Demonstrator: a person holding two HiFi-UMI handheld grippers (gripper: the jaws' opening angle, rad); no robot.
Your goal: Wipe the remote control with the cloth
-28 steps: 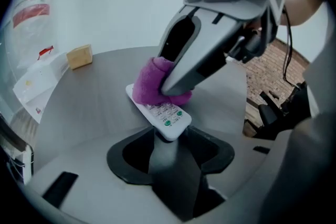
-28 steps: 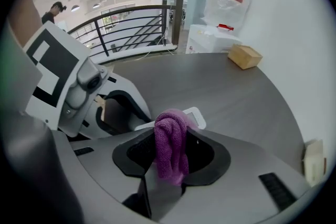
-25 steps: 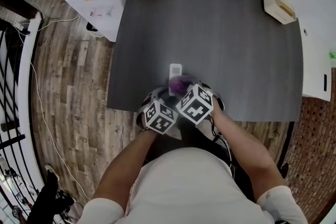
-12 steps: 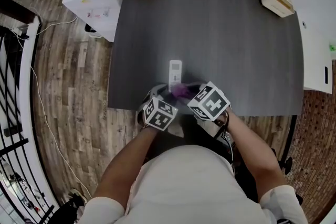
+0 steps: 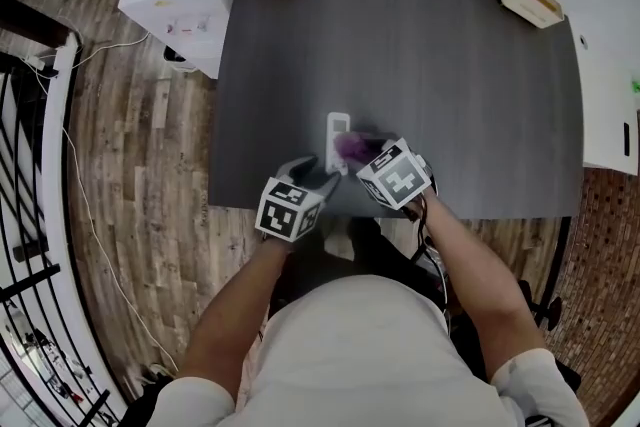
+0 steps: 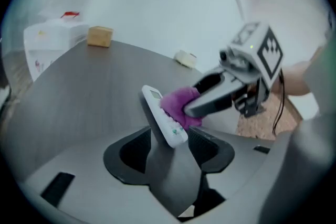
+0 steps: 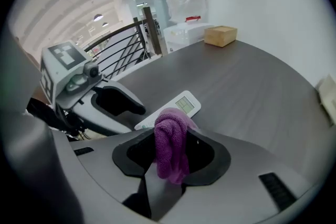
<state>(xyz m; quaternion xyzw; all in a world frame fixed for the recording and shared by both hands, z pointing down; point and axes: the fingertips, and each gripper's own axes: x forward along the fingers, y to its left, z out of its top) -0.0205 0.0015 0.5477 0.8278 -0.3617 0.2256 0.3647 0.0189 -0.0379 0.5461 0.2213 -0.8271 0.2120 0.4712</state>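
The left claw (image 6: pixel 171 148) clamps the near end of the remote control (image 6: pixel 159 110), whose long axis points away over the desk (image 5: pixel 420 45). The right claw (image 7: pixel 170 159), pinching the purple cloth (image 7: pixel 169 136), meets it from the right.

Part of the remote control (image 7: pixel 177 105) behind the cloth (image 7: pixel 170 147); buttons too small.
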